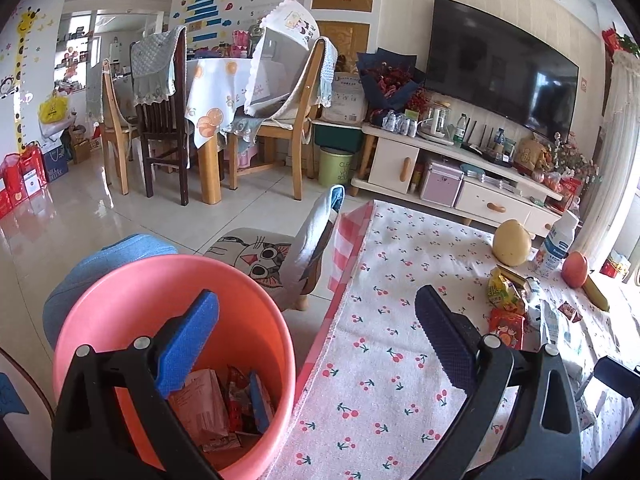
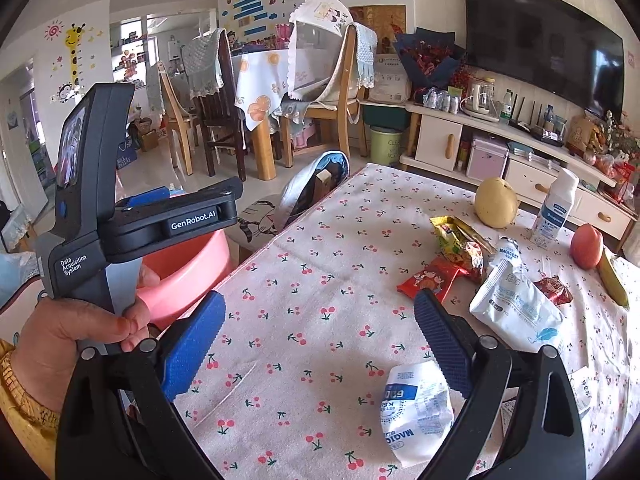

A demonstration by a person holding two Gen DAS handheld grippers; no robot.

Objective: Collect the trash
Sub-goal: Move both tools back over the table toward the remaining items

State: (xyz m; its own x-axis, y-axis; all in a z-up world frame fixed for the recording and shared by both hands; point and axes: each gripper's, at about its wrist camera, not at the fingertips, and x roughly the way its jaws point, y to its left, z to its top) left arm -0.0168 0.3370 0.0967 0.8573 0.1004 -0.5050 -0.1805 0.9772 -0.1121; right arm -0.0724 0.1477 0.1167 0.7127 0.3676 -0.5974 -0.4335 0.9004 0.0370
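Hovering over pink bucket (image 1: 172, 344) at table edge: L gripper (image 1: 316, 340), jaws wide apart, nothing held. Bucket already holds crumpled wrappers (image 1: 224, 408). R gripper (image 2: 320, 344) over cherry-print tablecloth (image 2: 320, 264), jaws also wide, empty; white MAGICDAY wrapper (image 2: 416, 412) lies on the cloth just by its right finger, not gripped. More trash further back: red packet (image 2: 432, 276), yellow-green packet (image 2: 460, 240), white pouch (image 2: 516, 304). Fruit + milk bottle (image 2: 556, 208) beyond. L hand (image 2: 76, 328) grips the L unit's handle.

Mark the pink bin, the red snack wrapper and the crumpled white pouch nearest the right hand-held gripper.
pink bin (image 1: 100, 304): left wrist view, on the rim.
red snack wrapper (image 2: 430, 278): right wrist view, mid-wrapper.
crumpled white pouch (image 2: 416, 412): right wrist view, printed front.
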